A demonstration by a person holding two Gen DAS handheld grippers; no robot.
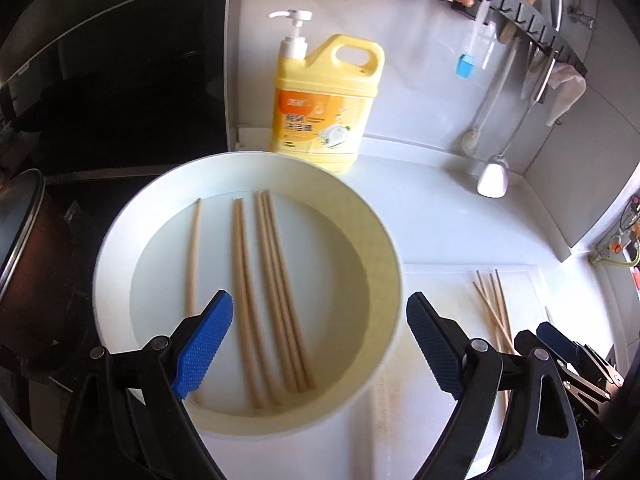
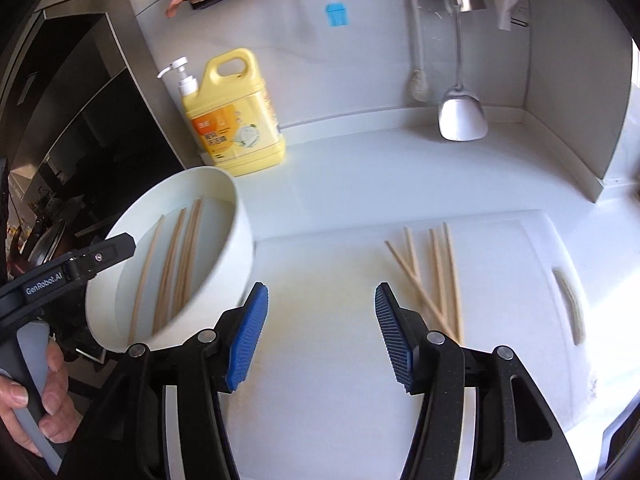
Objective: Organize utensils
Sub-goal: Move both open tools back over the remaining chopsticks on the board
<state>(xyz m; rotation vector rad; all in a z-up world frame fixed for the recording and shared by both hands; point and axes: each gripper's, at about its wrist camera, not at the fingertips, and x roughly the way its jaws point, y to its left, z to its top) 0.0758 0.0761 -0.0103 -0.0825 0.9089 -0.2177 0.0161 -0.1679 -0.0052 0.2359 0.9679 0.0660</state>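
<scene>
Your left gripper [image 1: 320,340] hangs with jaws spread wide and empty above the white basin [image 1: 120,248], framing the loose chopsticks [image 1: 272,292] lying in it (likely lined up for the next pick). Your right gripper [image 2: 320,332], also open and holding nothing, hovers over the cutting board [image 2: 500,240], with the sorted chopsticks [image 2: 436,276] just ahead to its right.

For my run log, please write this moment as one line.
left hand-held gripper: open, over bowl | right hand-held gripper: open, over cutting board | chopsticks: some in bowl, some on board
</scene>
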